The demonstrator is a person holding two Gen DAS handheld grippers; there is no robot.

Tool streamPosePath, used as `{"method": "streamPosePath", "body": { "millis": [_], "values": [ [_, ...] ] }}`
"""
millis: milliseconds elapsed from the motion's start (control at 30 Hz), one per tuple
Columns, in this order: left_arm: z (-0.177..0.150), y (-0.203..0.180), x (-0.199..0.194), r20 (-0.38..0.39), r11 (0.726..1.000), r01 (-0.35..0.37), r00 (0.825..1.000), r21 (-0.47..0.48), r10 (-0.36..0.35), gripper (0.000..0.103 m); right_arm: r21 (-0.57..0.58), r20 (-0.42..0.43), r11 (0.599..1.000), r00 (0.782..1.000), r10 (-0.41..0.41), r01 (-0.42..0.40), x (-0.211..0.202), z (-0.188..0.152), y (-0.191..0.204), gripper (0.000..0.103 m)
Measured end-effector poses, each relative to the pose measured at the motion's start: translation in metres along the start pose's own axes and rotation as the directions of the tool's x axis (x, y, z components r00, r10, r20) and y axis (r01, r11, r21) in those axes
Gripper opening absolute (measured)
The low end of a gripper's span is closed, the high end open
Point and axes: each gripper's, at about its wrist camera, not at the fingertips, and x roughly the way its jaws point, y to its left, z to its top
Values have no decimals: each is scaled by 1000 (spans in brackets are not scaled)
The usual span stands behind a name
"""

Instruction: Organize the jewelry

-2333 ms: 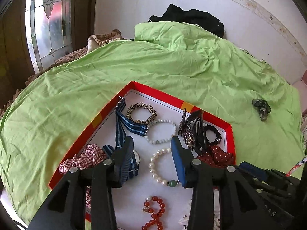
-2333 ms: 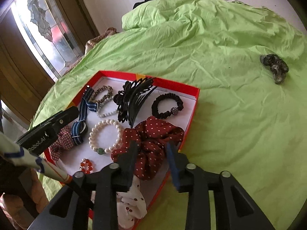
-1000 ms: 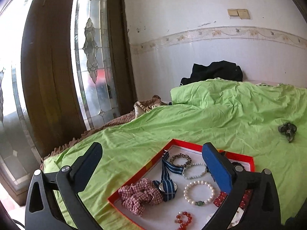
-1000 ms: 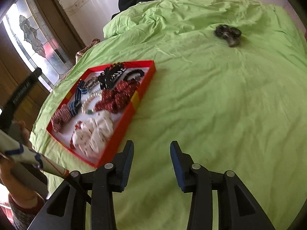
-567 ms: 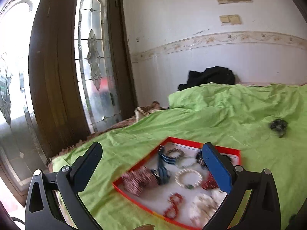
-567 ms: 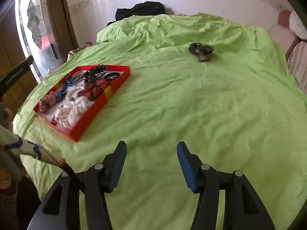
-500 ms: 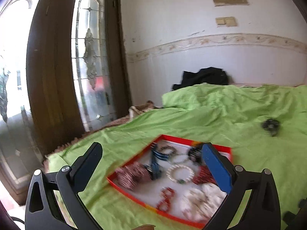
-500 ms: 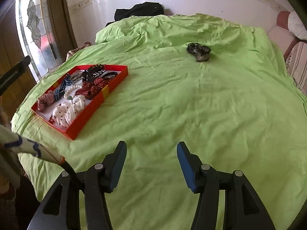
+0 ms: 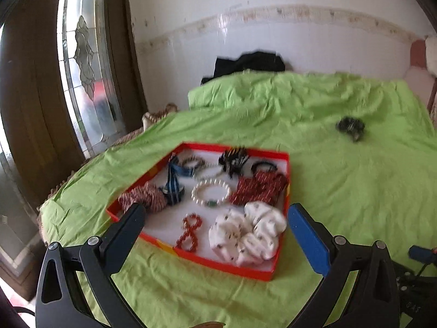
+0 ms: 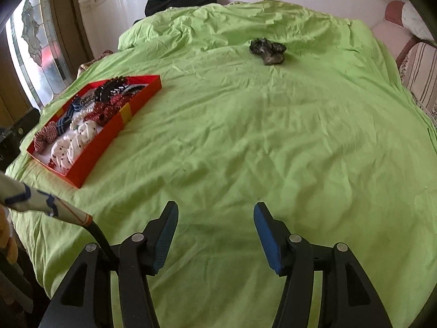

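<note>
Both grippers have pulled back from the red tray (image 9: 275,272), the right gripper (image 10: 215,235) jaws just widening, empty. Left gripper (image 9: 215,229) jaws gape, released. Beaded bracelets and fabric scrunchies fill the tray on the wrinkled green bed (image 10: 273,142).

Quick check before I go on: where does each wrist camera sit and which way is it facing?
Left wrist: behind the open left hand-held gripper, facing the tray; only its fingers show.
Right wrist: behind the open right hand-held gripper, jaws just opened, over bare sheet; sleeve at left.
Shared: tray, sheet, dark scrunchie.
</note>
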Motion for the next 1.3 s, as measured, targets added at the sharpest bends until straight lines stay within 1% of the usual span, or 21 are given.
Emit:
{"method": "streamPosePath", "body": {
  "millis": [100, 200, 300, 433, 800, 1300],
  "values": [
    [-5, 0, 7, -33, 1000, 6, 999, 9, -5, 103, -21, -5, 1000, 1000, -4, 4, 3, -1, 5, 62],
    [-7, 0, 13, -69, 1000, 27, 997, 3, -26, 103, -50, 3, 999, 1000, -22, 22, 4, -4, 11, 64],
    [-9, -1, 21, -121, 999, 50, 991, -3, -50, 103, -60, 3, 998, 1000, -26, 26, 4, -5, 13, 65],
    [-13, -3, 28, -162, 997, 73, 984, -2, -73, 103, -56, 0, 998, 1000, -29, 29, 5, -5, 13, 66],
    [-15, -2, 30, -178, 997, 82, 981, -8, -82, 103, -55, -3, 998, 999, -36, 36, 6, -6, 13, 68],
    [-18, -7, 30, -195, 995, 101, 976, 8, -97, 103, -73, 4, 997, 999, -39, 39, 7, -10, 19, 71]
  ]
}}
